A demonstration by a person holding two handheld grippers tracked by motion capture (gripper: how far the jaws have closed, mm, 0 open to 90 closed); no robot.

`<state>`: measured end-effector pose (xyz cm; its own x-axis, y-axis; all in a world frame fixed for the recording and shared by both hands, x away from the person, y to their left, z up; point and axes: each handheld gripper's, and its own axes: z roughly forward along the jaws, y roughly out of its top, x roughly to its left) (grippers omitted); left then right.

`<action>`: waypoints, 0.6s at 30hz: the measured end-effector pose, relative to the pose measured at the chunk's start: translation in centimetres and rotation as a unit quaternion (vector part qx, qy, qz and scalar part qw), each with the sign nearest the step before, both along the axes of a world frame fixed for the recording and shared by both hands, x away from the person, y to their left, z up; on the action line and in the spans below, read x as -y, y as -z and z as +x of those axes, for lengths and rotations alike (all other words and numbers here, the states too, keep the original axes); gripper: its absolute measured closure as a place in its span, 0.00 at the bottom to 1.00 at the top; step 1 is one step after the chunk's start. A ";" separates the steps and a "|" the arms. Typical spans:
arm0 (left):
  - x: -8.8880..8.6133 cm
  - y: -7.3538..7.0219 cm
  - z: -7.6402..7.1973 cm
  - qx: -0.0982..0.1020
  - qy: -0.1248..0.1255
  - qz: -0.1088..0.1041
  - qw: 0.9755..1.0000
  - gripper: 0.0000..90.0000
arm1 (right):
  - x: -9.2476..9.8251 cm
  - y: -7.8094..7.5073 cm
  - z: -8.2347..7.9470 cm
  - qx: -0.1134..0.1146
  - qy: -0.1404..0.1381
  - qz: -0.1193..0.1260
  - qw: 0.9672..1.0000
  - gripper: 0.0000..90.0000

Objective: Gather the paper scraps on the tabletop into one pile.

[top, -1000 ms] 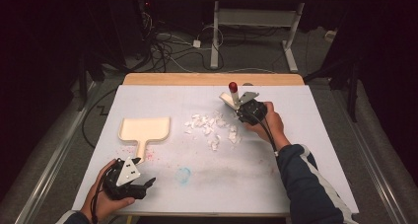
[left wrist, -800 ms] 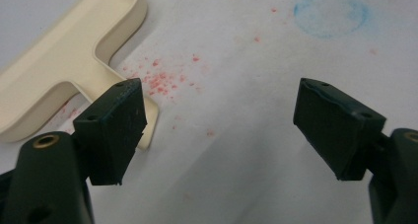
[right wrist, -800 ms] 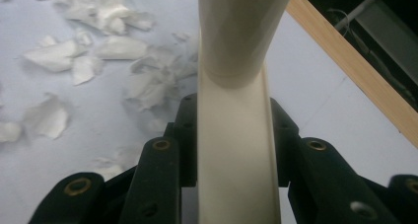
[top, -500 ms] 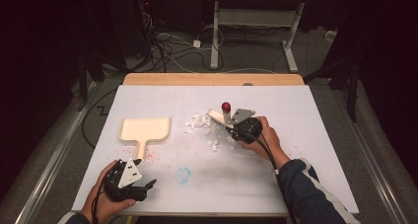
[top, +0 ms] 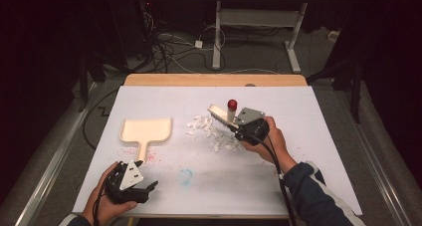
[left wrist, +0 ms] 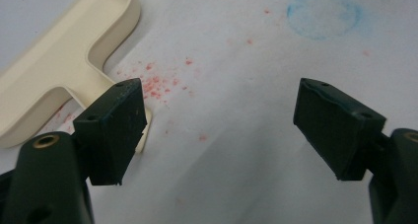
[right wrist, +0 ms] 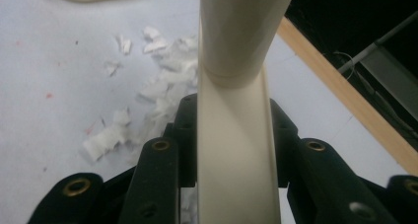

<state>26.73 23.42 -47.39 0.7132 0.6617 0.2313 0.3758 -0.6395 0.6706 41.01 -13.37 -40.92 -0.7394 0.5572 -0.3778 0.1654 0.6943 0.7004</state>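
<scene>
High view: the cream dustpan (top: 147,129) lies bare on the counter (top: 323,116), paper scraps (top: 211,131) beside it; right tool (top: 238,127) clenches a brush (top: 222,114), left tool (top: 149,188) gapes unloaded.

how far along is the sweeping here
Early. Done: the right gripper is shut on the brush, which sits at the paper scraps. In hand: working the brush at the pile. Left: the scraps are all on the table; the dustpan lies apart, with nothing in it, and the left gripper is open beside its handle.
</scene>
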 end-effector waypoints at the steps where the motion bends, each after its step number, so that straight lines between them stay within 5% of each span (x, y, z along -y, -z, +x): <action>1: 0.0 0.0 0.0 -0.002 0.002 0.000 1.000 0.22 | 0.0 -0.3 0.2 0.000 -0.001 0.005 1.000 0.75; 8: 0.0 -0.1 0.1 -0.001 0.002 -0.007 1.000 0.22 | -1.8 -1.2 3.8 -0.005 -0.005 0.008 1.000 0.75; 18: -0.2 -0.1 0.2 -0.005 0.002 -0.017 1.000 0.22 | -5.6 1.4 8.6 0.005 0.012 -0.016 1.000 0.75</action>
